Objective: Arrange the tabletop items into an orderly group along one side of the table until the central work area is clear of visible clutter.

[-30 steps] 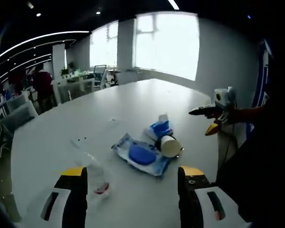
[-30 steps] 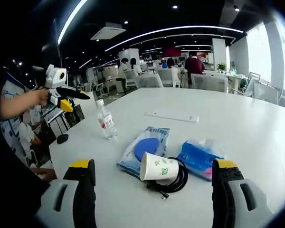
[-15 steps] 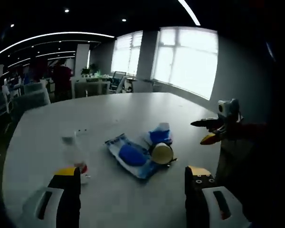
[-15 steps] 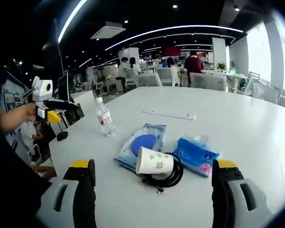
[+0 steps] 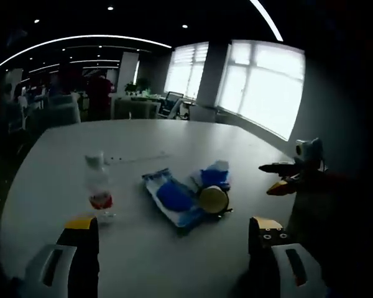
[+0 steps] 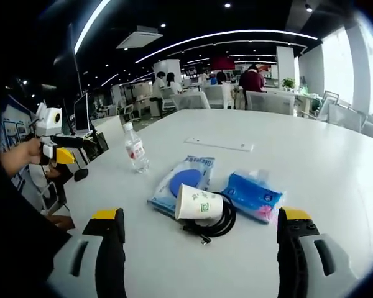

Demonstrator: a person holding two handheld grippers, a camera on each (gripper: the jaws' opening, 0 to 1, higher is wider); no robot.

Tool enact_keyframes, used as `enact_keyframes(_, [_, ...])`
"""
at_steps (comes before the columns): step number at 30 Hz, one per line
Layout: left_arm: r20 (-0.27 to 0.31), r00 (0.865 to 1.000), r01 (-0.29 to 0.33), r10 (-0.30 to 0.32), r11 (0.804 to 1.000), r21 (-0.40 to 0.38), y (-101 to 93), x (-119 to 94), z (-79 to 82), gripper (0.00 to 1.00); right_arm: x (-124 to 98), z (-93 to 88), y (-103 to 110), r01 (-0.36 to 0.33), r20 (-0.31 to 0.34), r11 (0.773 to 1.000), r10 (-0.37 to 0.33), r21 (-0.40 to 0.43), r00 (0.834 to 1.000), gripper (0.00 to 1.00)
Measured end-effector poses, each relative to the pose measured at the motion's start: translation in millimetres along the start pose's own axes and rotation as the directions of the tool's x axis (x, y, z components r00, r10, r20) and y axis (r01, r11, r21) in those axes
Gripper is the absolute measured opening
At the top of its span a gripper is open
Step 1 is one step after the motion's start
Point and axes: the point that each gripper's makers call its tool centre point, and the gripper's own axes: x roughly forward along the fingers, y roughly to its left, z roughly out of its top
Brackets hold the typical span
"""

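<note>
Jaws of the left gripper (image 5: pixel 171 239) stand wide apart above the white table (image 5: pixel 62 155), holding and touching nothing. The right gripper (image 6: pixel 199 233) is likewise spread wide and empty. Between them, near the table's middle, lies the clutter: a paper cup (image 6: pixel 198 203) on its side touching a coiled black cable (image 6: pixel 219 222), a wipes pack (image 6: pixel 185 182) just beside it, and a blue tissue pack (image 6: pixel 253 196) close by. A water bottle (image 6: pixel 136 148) stands upright, apart from the cluster.
</note>
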Motion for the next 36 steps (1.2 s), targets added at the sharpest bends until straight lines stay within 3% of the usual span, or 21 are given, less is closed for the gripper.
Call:
enact_keyframes(7, [-0.015, 1.000, -0.002, 0.002, 1.000, -0.002, 10.9, -1, -4.2, 0.99, -4, -1.9, 1, 0.014, -0.004, 1.000, -0.014, 0.007, 1.000, 1.00])
enact_keyframes(23, [-0.010, 1.000, 0.012, -0.012, 1.000, 0.002, 0.1, 3, 2.2, 0.99, -3, 7.4, 6, 0.029, 0.007, 1.000, -0.029, 0.009, 1.000, 1.00])
enact_keyframes(36, [-0.018, 1.000, 0.021, -0.020, 0.999, 0.024, 6.7, 1, 2.5, 0.99, 6, 15.3, 15, 0.009, 0.010, 1.000, -0.009, -0.003, 1.000, 0.98])
